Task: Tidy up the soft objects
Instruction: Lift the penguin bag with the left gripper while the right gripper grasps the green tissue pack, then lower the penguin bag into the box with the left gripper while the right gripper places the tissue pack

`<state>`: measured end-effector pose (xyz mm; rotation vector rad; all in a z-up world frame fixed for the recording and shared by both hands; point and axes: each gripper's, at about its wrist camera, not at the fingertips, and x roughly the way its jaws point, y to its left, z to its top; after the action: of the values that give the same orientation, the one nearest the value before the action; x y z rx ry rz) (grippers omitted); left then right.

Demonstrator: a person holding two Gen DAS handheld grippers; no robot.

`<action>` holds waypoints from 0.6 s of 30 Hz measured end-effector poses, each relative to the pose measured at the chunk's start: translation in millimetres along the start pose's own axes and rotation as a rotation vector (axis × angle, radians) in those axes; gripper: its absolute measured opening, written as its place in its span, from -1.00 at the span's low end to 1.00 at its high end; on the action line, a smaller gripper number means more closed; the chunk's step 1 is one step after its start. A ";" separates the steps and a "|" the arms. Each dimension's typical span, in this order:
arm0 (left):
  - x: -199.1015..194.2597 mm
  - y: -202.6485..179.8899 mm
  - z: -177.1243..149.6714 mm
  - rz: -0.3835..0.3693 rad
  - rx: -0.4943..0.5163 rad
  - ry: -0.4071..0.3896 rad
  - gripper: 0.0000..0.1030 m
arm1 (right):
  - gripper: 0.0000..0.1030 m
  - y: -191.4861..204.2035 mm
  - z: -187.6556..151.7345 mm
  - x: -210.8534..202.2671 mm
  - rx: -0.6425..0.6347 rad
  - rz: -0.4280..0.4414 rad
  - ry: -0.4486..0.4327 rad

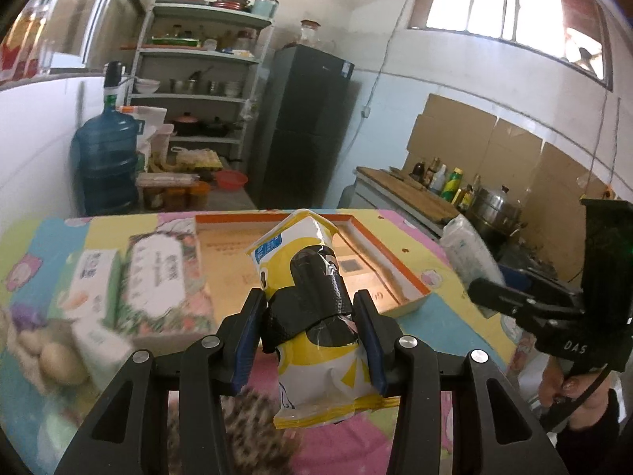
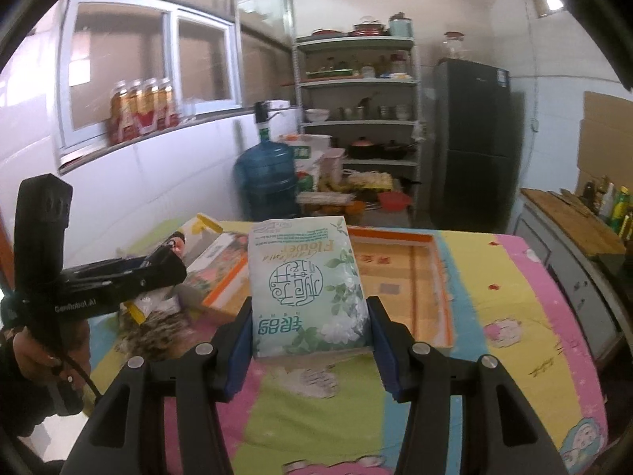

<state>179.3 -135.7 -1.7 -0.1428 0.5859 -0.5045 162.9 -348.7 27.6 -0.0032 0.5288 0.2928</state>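
water jug point(image 2: 267, 180): blue, on floor beside shelf rack point(image 2: 358, 118)
fridge point(image 2: 470, 138): dark, right of rack
bottles point(image 2: 140, 109): on window ledge, blurred, maybe drinks

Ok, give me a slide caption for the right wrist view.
Right gripper holds a tissue pack above the colourful tablecloth, orange-rimmed box just beyond.

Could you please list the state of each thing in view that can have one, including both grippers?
Left gripper: shut on the yellow pouch.
Yellow pouch: held off the table, squeezed in the middle.
Right gripper: shut on the tissue pack.
Tissue pack: held off the table, print upside down.
Orange box: open, lying on the table.
Flowered tissue pack: lying flat on the table.
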 end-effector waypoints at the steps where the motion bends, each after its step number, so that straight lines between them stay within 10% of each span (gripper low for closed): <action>1: 6.2 -3.3 3.6 0.007 0.004 0.001 -0.08 | 0.04 -6.1 3.3 1.8 0.005 -0.013 0.000; 18: 144.7 -18.7 58.4 0.171 -0.036 0.157 -0.08 | 0.04 -92.1 34.9 112.1 0.210 -0.081 0.128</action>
<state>308.0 -224.1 -19.7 -0.0867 0.7542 -0.3412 297.9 -403.4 -4.6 0.1604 0.6829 0.1574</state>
